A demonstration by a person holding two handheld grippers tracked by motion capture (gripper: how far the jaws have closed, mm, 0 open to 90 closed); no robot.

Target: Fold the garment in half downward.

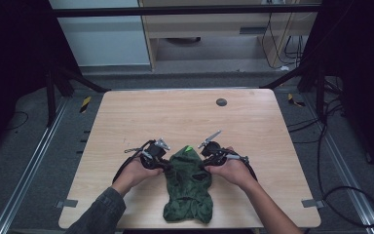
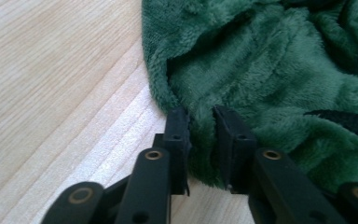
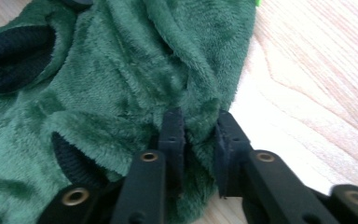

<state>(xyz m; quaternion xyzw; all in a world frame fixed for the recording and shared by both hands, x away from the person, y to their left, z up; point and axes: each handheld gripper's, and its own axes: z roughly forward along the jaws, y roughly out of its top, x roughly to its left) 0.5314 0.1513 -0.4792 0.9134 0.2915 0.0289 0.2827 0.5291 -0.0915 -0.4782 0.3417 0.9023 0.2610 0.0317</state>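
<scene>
On the pale wooden table point(image 1: 141, 117), toward its near edge, a green fleece garment point(image 1: 188, 187) is lying crumpled between your two hands. At its left side, your left hand point(image 1: 137, 170) is holding the left gripper point(image 1: 164, 165) against the fabric's edge; a dark sleeve point(image 1: 100, 214) is covering that forearm. Along the left gripper view, the two black jaws are standing a narrow gap apart with a fold of the green fleece garment point(image 2: 270, 70) pinched between them, so the left gripper point(image 2: 200, 116) is grasping the cloth right at its border, where the bare table point(image 2: 56, 79) is beginning. A black patch point(image 2: 349, 122) is showing on the fleece off to the right of that view. Moving across, a small bright green tag point(image 1: 188, 148) is peeking out at the garment's far end. On the other side, your right hand point(image 1: 233, 171) is pressing the right gripper point(image 1: 205, 163) into the garment's right edge. Through the right gripper view, the jaws are likewise closing on a ridge of green fleece garment point(image 3: 135, 79), the right gripper point(image 3: 199, 120) gripping it just beside the table point(image 3: 317, 84), while dark ribbed openings point(image 3: 14, 56) are gaping at the left. Farther back, a small dark round disc point(image 1: 221, 102) is sitting on the tabletop, well apart from everything else
</scene>
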